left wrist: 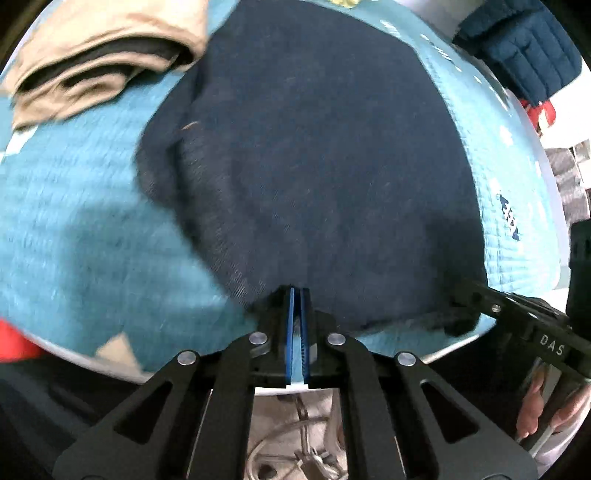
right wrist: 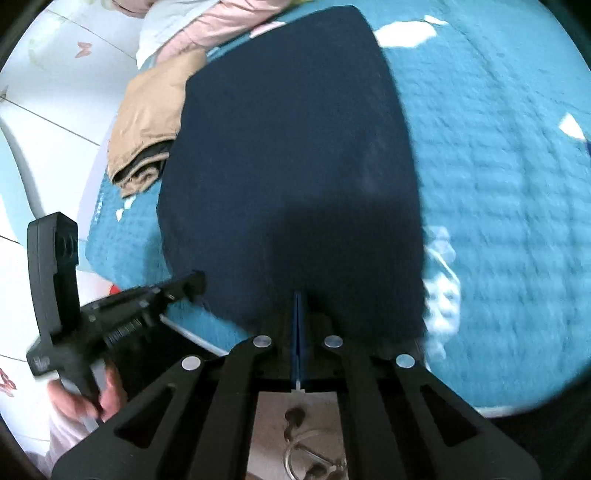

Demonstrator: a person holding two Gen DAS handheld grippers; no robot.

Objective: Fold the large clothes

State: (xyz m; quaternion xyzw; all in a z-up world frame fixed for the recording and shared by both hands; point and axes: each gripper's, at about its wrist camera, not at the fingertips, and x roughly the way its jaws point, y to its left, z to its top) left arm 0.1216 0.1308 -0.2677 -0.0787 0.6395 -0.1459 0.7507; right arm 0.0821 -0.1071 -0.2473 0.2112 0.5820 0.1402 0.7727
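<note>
- Nearest, the left gripper [left wrist: 297, 295] has its blue pads drawn together at the near hem of the navy garment [left wrist: 314, 166]; the cloth meets the pad tips, so it looks pinched there, though the fold of fabric inside is hard to make out
- The right gripper [right wrist: 298, 297] likewise has its jaws fully together on the same near edge, with dark cloth bunched at the tips; each gripper shows at the edge of the other's view, so the two sit near each other along that hem
- The navy garment lies spread lengthwise on the teal quilted bedspread [right wrist: 498, 166], running away from both grippers; its left side looks doubled over in a thick ridge
- Further off, a tan folded garment [right wrist: 151, 122] sits just beside the navy one; pink and white bedding [right wrist: 192, 33] lies beyond it
- Risk, as I judge it: a thin pinch may slip if the hem is lifted fast; uneven pull from the two hands would skew the fold; dragging could catch the tan pile or ruck the bedspread
</note>
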